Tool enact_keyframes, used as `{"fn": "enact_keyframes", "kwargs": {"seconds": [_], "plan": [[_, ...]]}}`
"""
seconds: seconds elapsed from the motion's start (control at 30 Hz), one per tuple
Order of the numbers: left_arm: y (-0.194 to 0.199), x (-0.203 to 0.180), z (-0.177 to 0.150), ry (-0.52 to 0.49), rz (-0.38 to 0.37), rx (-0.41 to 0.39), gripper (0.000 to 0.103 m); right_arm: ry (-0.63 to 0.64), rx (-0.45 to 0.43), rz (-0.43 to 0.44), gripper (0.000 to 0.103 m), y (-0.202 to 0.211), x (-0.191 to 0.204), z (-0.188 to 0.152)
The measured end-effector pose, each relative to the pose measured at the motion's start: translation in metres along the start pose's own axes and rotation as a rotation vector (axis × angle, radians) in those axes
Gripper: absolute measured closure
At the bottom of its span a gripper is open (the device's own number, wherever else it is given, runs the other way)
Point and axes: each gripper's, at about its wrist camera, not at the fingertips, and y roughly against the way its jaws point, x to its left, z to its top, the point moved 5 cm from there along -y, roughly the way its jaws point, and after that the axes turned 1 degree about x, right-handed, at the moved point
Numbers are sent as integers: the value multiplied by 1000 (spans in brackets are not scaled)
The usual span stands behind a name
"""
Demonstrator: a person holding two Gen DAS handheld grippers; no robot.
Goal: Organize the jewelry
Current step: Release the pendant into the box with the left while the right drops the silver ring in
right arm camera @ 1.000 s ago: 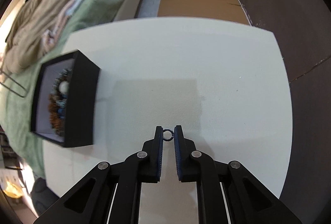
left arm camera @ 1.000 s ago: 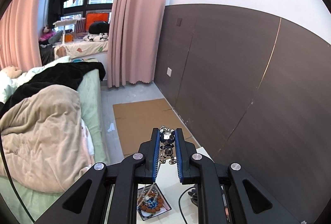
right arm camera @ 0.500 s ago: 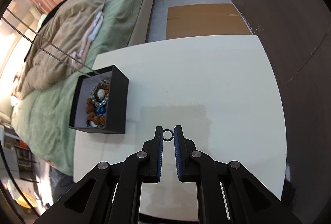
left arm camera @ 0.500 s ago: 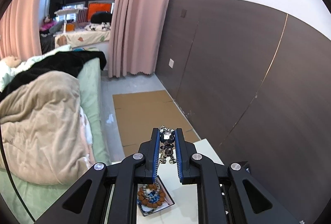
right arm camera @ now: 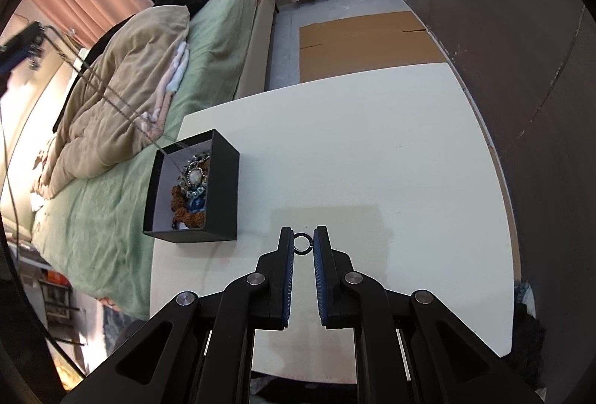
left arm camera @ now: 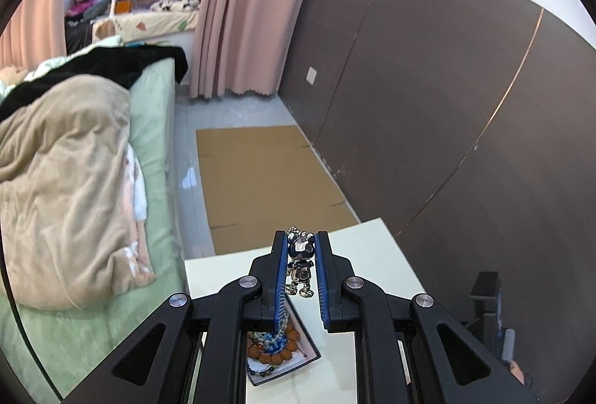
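My left gripper [left arm camera: 301, 245] is shut on a silver bear pendant [left arm camera: 301, 262]; its chain [left arm camera: 282, 307] hangs down into the black jewelry box [left arm camera: 298, 365] below, which holds brown and blue bead bracelets. In the right wrist view the left gripper [right arm camera: 22, 46] shows at far left, high above the box [right arm camera: 223, 195], with the chain [right arm camera: 111, 98] running down into it. My right gripper [right arm camera: 302, 240] is shut on a small dark ring [right arm camera: 302, 243] above the white table [right arm camera: 372, 150], right of the box.
A bed with green sheet and beige blanket [right arm camera: 123, 76] runs along the table's left side. Flat cardboard [right arm camera: 365, 42] lies on the floor beyond the table. A dark panelled wall [left arm camera: 447, 106] stands to the right. Pink curtains [left arm camera: 246, 9] hang at the back.
Both grippers have risen above the table; the box and table look smaller and farther. The left gripper has lifted the pendant, with its chain trailing up from the box. Grips are unchanged.
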Motion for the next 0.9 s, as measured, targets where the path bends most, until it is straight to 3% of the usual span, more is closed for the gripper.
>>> {"fn": "enact_keyframes", "kwargs": {"seconds": [0.53, 0.7, 0.77, 0.83, 0.9], "plan": [[-86, 32, -70, 131, -46, 192, 88, 45, 8, 7, 91, -14, 33, 13], [-105, 47, -80, 174, 3, 228, 87, 54, 14, 15, 91, -18, 45, 17], [-110, 55, -85, 209, -7, 261, 80, 62, 15, 19, 91, -19, 51, 21], [-106, 61, -88, 239, -7, 262, 54, 75, 13, 28, 91, -19, 59, 25], [-94, 67, -89, 253, 6, 218, 35, 93, 7, 38, 91, -20, 69, 31]]}}
